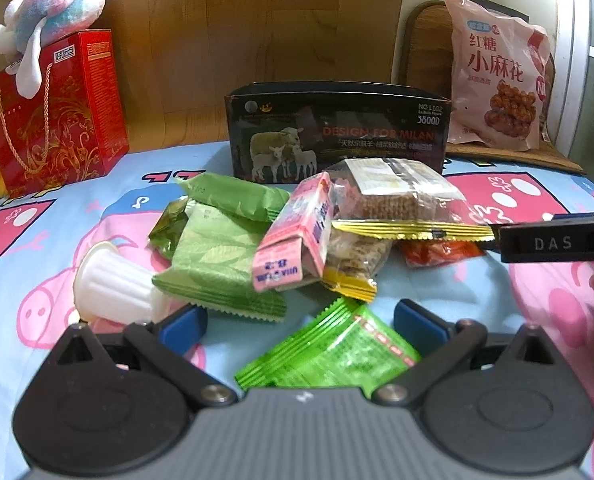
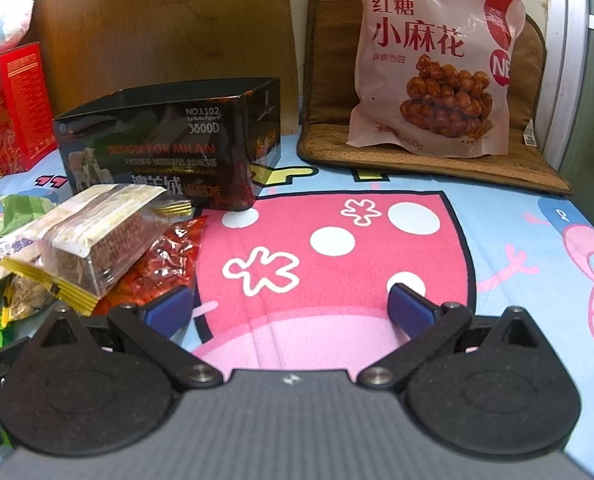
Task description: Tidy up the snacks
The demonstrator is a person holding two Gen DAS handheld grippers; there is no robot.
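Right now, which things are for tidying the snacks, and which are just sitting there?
For the job: snack pile, jelly cup, green packet, black box, left tongs, right tongs.

Just sitting there: red gift bag, plush toy, big pink bag, woven mat.

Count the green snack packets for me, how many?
4: dark green packet far left, pale green packet behind, leafy green packet in front, bright green packet between left gripper's open jaws. More may hide underneath.

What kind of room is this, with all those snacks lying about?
Probably a bedroom at home: the snacks lie on a cartoon-pig bedsheet, a wooden headboard rises behind, and a plush toy sits atop a red gift box.
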